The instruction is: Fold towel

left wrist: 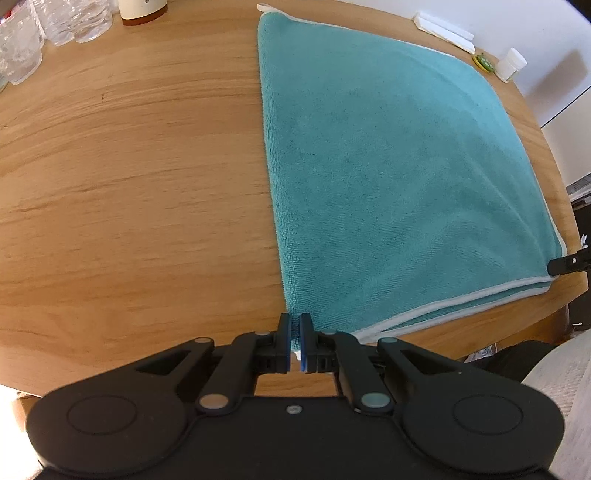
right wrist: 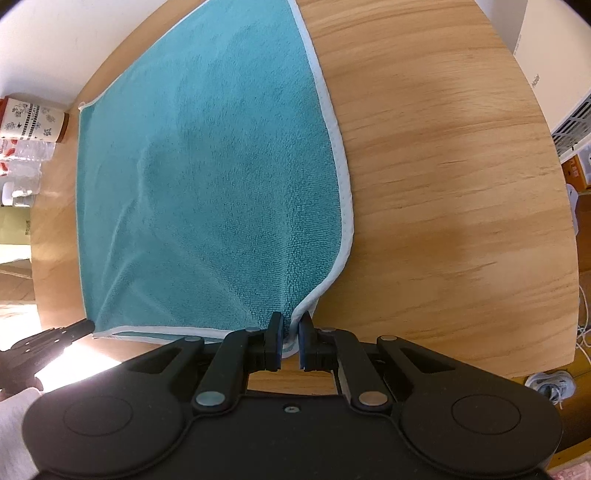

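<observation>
A teal towel (left wrist: 399, 177) with a pale grey hem lies folded in two layers on a round wooden table (left wrist: 129, 184). My left gripper (left wrist: 294, 325) is shut on the towel's near corner at the folded edge. In the right wrist view the same towel (right wrist: 207, 177) spreads away from me, and my right gripper (right wrist: 290, 325) is shut on its other near corner, where the hemmed edges meet. The tip of the right gripper (left wrist: 570, 263) shows at the towel's far right corner in the left wrist view. The left gripper (right wrist: 55, 338) shows at the lower left in the right wrist view.
Clear plastic cups (left wrist: 55, 26) and a brown-based jar (left wrist: 144, 11) stand at the table's far left. A white box (left wrist: 443, 31), a small white pot (left wrist: 511, 64) and a yellow-green item (left wrist: 483, 61) sit at the far right. A patterned canister (right wrist: 33, 120) stands left of the towel.
</observation>
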A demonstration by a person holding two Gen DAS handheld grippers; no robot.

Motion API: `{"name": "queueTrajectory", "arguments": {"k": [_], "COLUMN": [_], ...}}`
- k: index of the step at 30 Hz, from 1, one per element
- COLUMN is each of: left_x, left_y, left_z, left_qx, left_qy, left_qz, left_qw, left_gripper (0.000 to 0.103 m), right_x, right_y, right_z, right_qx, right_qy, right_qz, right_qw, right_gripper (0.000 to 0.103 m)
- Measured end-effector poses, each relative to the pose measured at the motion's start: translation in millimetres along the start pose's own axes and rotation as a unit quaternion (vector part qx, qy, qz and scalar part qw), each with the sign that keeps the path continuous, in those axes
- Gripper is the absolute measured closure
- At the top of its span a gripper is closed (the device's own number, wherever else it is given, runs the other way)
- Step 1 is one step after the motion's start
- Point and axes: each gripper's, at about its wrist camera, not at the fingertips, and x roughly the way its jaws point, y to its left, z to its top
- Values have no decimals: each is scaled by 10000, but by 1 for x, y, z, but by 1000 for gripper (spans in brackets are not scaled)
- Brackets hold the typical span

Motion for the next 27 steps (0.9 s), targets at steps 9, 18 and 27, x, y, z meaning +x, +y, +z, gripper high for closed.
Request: {"name": "queueTrajectory", "arguments": {"k": [9, 18, 27], "left_x": [-13, -51, -66], "left_y": [9, 22, 33], "left_z": [6, 26, 48], "left_qx": [-160, -599, -567], "left_qy": [-41, -638, -1031], "left_qz": [-205, -455, -311], "left_qw": [9997, 9951, 9926], "left_gripper": [99, 99, 99], "right_x": [-16, -67, -104], "right_y": [5, 21, 40], "right_z": [0, 21, 42], "right_qx": [53, 130, -70], "right_qy": [-131, -684, -1025], "right_qz": [342, 913, 890], "right_qw": [9993, 9934, 9907], "right_gripper": [94, 95, 94]}}
